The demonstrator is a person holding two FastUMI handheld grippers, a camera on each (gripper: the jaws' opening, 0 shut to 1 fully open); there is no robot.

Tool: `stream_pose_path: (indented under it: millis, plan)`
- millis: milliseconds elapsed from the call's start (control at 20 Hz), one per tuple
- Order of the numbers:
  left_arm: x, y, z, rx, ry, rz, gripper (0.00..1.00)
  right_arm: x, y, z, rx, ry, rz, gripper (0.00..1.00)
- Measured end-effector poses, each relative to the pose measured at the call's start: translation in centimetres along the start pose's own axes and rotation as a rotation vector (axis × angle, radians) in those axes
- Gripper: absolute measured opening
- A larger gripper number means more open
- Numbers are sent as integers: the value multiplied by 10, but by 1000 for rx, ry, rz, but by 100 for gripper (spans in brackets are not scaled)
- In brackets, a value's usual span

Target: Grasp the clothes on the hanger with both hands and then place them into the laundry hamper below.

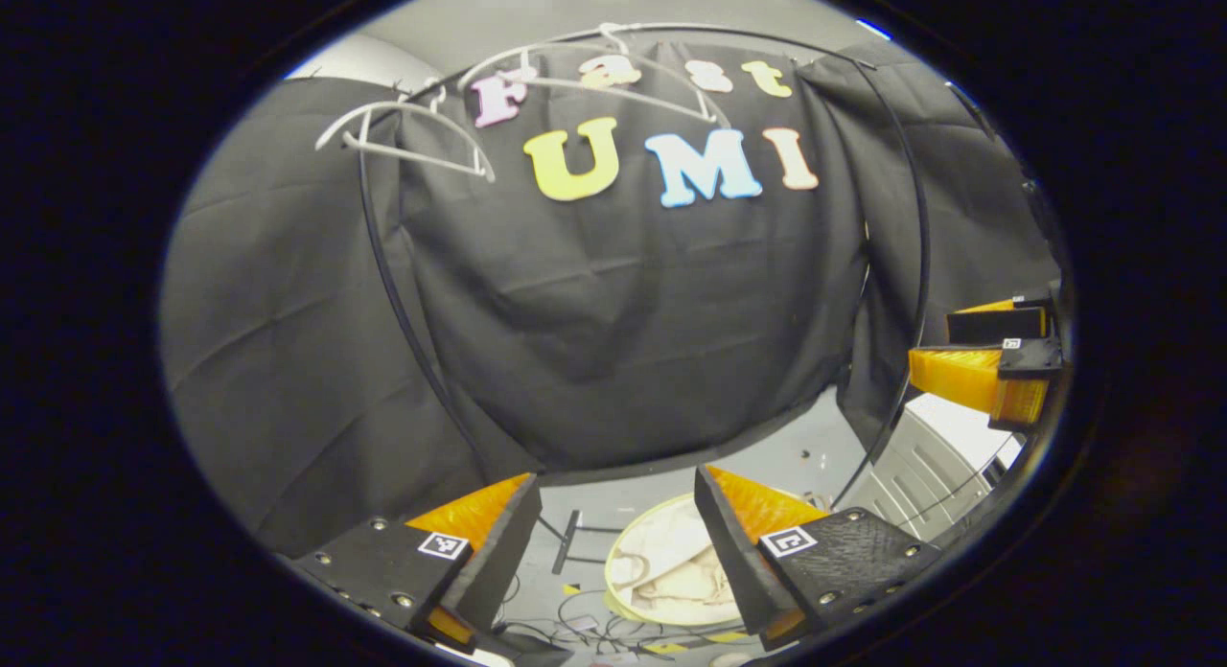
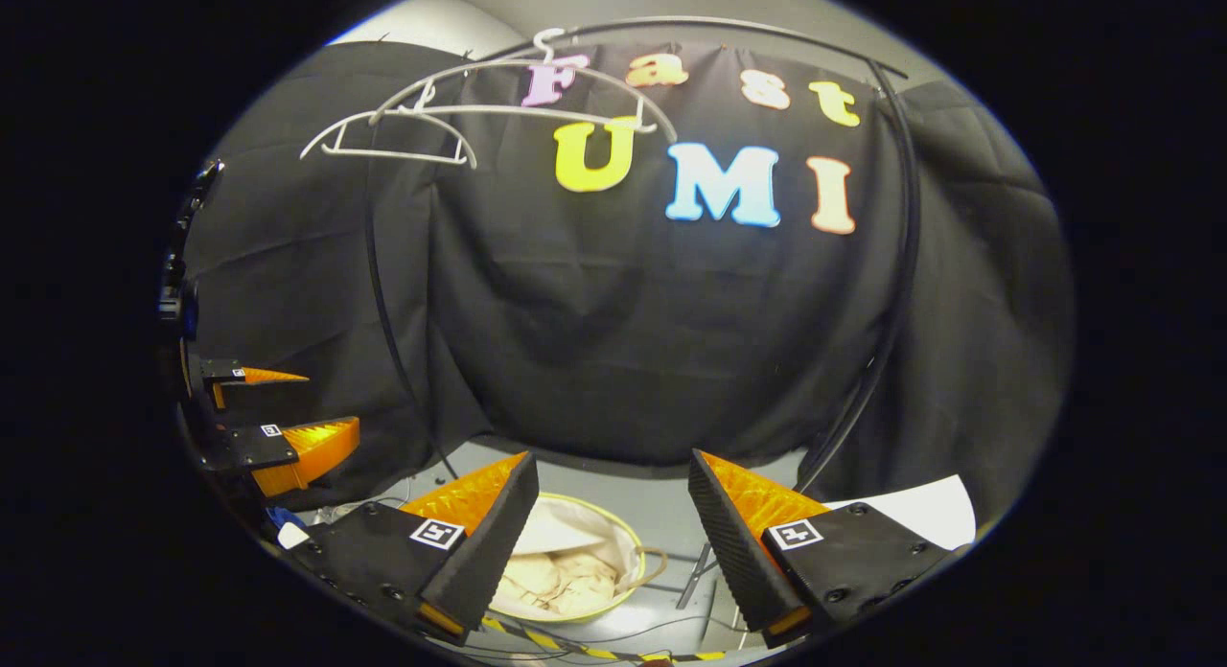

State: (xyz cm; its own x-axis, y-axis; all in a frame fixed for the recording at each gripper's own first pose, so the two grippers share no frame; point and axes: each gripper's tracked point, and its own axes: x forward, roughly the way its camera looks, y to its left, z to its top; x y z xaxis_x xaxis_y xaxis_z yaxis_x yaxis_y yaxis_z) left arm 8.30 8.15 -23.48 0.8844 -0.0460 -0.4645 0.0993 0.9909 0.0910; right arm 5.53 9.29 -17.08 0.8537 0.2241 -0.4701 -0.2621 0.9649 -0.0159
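Left gripper view: our left tool (image 1: 613, 533) wide open, empty; two bare white hangers (image 1: 407, 140) on the rail; cream clothes (image 1: 671, 566) in the laundry hamper (image 1: 623, 542) below | Right gripper view: right tool (image 2: 609, 523) wide open, empty; clothes in hamper | Step: we judge placing done; next, withdraw.

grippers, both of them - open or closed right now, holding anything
Left gripper: open, holding nothing.
Right gripper: open, holding nothing.
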Motion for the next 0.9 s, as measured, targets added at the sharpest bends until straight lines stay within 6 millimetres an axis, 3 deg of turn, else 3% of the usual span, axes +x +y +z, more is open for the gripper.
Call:
stream_pose_path:
  millis: [300,550,900]
  plan:
    - [-58,4,79,-21,-175,27,95,-74,-27,53,3,-172,-45,97]
    - [-107,7,110,-26,-282,57,95,-123,-44,88,-13,-281,-82,97]
    - [-138,17,142,-59,-410,96,95,-171,-58,101,-7,-376,-115,97]
